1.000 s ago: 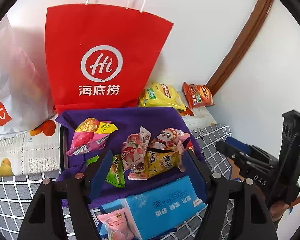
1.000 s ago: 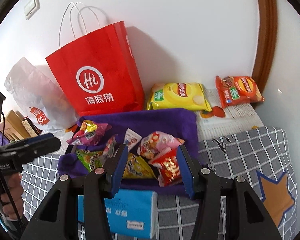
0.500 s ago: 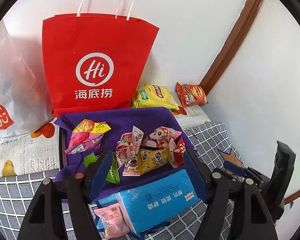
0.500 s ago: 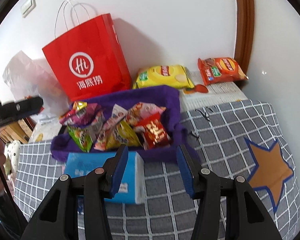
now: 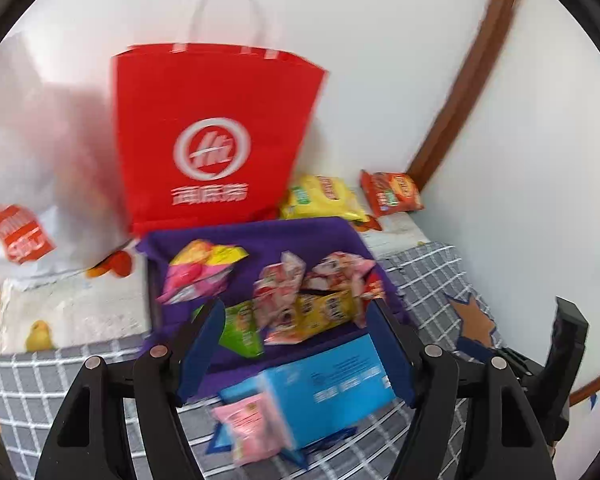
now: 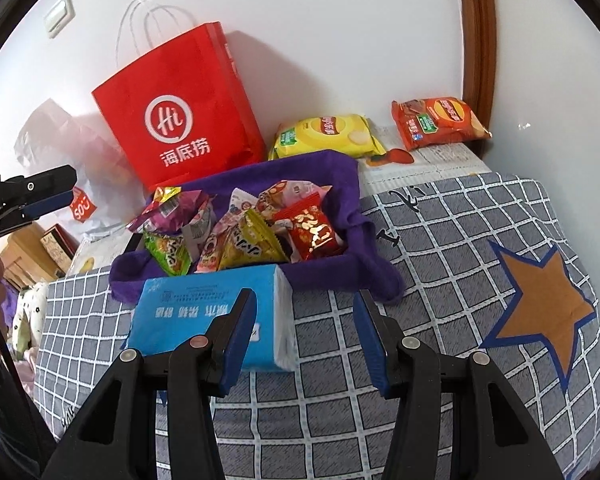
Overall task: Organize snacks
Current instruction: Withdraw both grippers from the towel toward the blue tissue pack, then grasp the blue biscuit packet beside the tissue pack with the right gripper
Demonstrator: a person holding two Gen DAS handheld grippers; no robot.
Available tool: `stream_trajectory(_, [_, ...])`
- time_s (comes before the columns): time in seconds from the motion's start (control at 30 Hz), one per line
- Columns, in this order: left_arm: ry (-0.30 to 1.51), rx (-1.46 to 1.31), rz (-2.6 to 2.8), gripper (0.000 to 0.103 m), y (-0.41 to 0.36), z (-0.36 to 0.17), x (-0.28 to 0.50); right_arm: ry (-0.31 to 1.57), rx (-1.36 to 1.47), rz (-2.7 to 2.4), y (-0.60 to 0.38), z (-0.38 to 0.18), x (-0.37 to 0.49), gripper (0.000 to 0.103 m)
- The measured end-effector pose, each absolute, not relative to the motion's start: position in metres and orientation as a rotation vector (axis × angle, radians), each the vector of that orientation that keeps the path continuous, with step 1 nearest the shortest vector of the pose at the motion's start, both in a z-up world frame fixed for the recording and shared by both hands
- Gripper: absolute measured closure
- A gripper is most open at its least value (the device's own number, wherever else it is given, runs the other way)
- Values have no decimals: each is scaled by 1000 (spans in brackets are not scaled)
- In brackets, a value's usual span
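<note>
I'm looking at the snacks piled in the purple cloth-lined basket (image 6: 342,184), which sits at the centre of the right wrist view on the checked bedspread (image 6: 440,240); small packets fill it, among them a red packet (image 6: 314,232) at its right end and a green packet (image 6: 168,250) at its left. Two crisp bags lie outside it against the wall at the upper right: a yellow crisp bag (image 6: 328,134) and an orange crisp bag (image 6: 438,122). A pink packet (image 5: 252,426) lies loose in the lower centre of the left wrist view, touching the blue tissue pack (image 6: 204,312) that rests just in front of the basket. My right claw (image 6: 304,336) stands apart with nothing between its pads, over bare bedspread beside the tissue pack; my left claw (image 5: 296,346) is also apart and empty, hovering above the basket's near edge. Behind everything stands the red paper bag (image 6: 180,116). I judge the loose packets are what remains to gather. To do it well I'd drop the left claw straight over the pink packet, pinch it by its sealed edge without catching the tissue pack, and lift clear before crossing the rim.
</note>
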State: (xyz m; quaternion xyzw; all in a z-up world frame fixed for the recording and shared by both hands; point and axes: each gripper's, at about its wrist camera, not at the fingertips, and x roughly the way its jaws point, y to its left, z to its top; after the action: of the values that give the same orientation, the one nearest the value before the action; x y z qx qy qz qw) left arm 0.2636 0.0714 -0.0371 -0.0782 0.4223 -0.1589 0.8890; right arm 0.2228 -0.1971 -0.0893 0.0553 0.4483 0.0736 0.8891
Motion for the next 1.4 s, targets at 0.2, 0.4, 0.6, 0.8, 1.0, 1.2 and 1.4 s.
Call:
stream_trajectory(0.2, [908, -211, -226, 32, 117, -51, 242, 952, 103, 224, -176, -97, 205, 53])
stream_trajectory(0.4, [981, -221, -185, 32, 124, -89, 220, 981, 43, 296, -139, -115, 182, 53])
stream_trajectory(0.6, [1032, -215, -159, 32, 124, -115, 210, 1037, 55, 387, -99, -149, 173, 53])
stream_trajectory(0.8, [1050, -195, -142, 32, 127, -127, 203, 1047, 52, 353, -76, -171, 180, 53])
stream_trajectory(1.0, [1073, -218, -120, 32, 138, -141, 201, 1063, 118, 335, -69, -181, 186, 45])
stream_trajectory(1.2, [1093, -225, -115, 32, 138, -151, 197, 1065, 189, 307, -66, -185, 189, 42])
stream_trajectory(1.4, [1102, -224, -112, 32, 136, -156, 192, 1054, 203, 335, -64, -187, 191, 47])
